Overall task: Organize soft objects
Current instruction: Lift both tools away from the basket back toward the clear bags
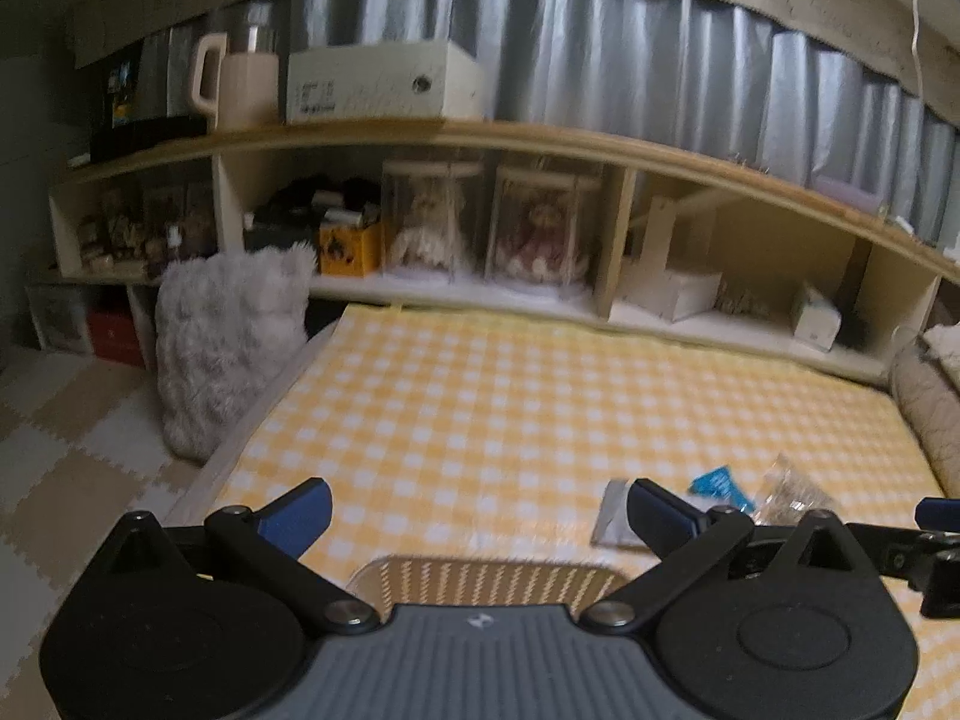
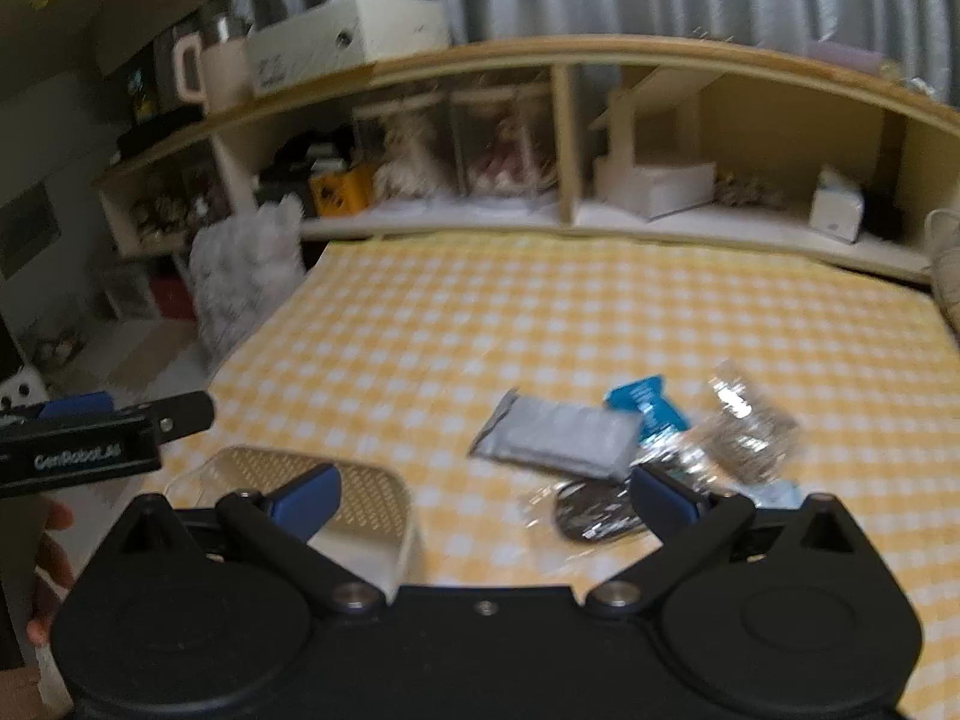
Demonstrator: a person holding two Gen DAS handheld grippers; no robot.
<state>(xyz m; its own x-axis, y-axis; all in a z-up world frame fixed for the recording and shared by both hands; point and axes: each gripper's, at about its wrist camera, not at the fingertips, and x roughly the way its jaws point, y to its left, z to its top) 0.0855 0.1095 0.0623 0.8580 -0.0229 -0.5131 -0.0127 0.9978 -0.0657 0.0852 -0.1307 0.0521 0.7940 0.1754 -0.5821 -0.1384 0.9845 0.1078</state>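
On the yellow checked cloth lie a grey soft pack, a blue packet, a clear crinkly bag and a dark round item in clear wrap. A shallow cream basket sits at the near left. My right gripper is open and empty above the basket and the packs. My left gripper is open and empty above the basket; the grey pack, blue packet and clear bag lie to its right.
A low wooden shelf with boxes and cased dolls runs along the back. A fluffy grey cushion stands at the cloth's left edge. A quilted roll lies at the right. The left gripper's body shows in the right wrist view.
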